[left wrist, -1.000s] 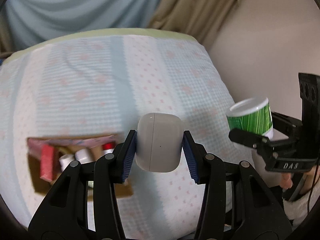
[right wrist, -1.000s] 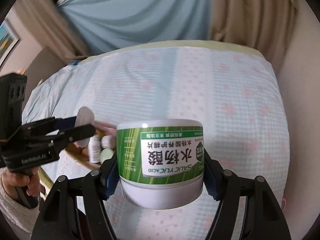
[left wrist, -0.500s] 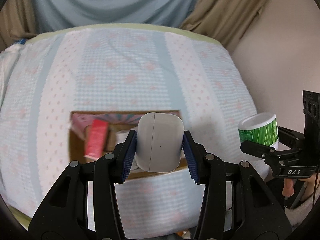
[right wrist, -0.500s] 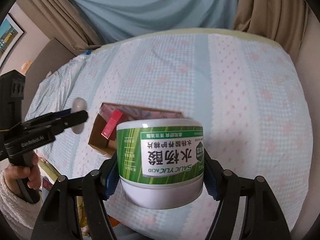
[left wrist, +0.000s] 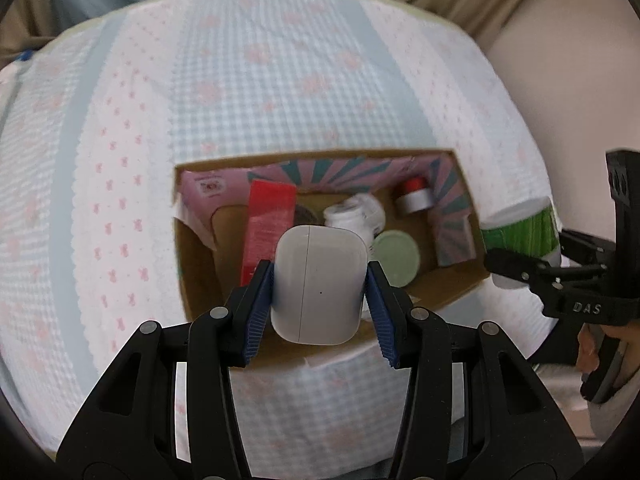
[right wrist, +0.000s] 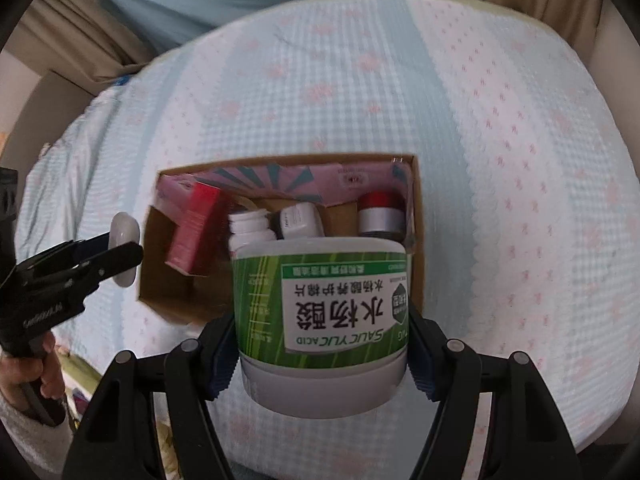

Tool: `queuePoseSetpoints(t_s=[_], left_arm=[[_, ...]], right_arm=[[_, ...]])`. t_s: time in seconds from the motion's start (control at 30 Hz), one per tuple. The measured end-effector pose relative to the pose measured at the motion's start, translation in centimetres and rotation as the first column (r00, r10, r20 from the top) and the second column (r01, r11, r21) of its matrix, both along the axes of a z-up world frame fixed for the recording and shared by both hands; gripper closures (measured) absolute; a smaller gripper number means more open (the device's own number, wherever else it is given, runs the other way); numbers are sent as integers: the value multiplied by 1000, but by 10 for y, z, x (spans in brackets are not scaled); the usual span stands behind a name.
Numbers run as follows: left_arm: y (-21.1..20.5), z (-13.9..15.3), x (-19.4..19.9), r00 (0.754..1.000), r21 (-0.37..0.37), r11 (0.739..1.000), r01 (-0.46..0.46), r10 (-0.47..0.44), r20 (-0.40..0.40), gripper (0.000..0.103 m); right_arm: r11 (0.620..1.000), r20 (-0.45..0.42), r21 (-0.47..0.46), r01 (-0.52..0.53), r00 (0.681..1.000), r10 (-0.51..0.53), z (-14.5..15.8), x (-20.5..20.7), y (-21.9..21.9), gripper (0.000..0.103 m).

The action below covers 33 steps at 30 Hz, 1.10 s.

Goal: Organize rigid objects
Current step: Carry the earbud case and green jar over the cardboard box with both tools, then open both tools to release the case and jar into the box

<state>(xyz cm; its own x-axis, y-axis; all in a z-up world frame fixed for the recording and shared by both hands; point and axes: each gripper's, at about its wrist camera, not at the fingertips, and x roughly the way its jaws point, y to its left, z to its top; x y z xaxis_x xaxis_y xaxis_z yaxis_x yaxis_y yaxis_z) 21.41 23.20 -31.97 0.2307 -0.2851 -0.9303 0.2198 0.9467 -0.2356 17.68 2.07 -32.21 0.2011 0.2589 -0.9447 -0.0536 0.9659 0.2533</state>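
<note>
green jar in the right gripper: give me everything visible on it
The green jar is a squat round tub of what looks like plastic, with a green striped label bearing white panels, Chinese characters and the word ACID. It is held inverted: the print reads upside down and the plain white band, likely the lid, faces the camera. The right gripper is shut on it, blue pads pressing its two sides. It hangs in the air by the near right corner of the cardboard box on the bed, touching nothing else visible.

A cardboard box [left wrist: 460,284] sits on the quilted bed [left wrist: 280,92].
</note>
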Motion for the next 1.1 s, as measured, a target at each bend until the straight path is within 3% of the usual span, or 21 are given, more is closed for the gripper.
queuePoseSetpoints(t_s=[0.23,0.53,0.57,0.6,0.63,0.67,0.73,1.0,1.1], left_arm=[[-26,-40,4,995,56,994,96,-94,-22,61],[-41,-53,7,986,118,979,167,-167,-17,61],[-42,-53,8,984,119,977,177,-177,-14,61],[-43,-53,9,983,119,975,186,-186,-14,60],[-44,-52,10,982,113,975,189,-189,-14,53],[-44,-50,10,982,102,977,187,-187,-9,29],[-43,-45,11,985,102,980,171,-174,14,1],[-34,-41,9,987,86,983,159,-161,12,0],[-33,-42,7,986,92,982,163,-164,12,0]], right_arm=[[998,-56,-52,-38,998,35,-48,12,11,37],[989,-56,-109,-97,994,92,-63,23,25,36],[990,-43,-104,-93,995,89,-63,24,25,27],[990,-12,-110,-92,996,91,-59,26,26,6],[988,17,-123,-94,995,97,-55,26,27,0],[985,45,-143,-99,993,107,-51,27,27,0],[978,51,-176,-110,991,121,-48,29,26,0],[973,46,-225,-46,997,58,-44,18,15,0],[979,26,-203,-24,999,29,-43,19,13,0]])
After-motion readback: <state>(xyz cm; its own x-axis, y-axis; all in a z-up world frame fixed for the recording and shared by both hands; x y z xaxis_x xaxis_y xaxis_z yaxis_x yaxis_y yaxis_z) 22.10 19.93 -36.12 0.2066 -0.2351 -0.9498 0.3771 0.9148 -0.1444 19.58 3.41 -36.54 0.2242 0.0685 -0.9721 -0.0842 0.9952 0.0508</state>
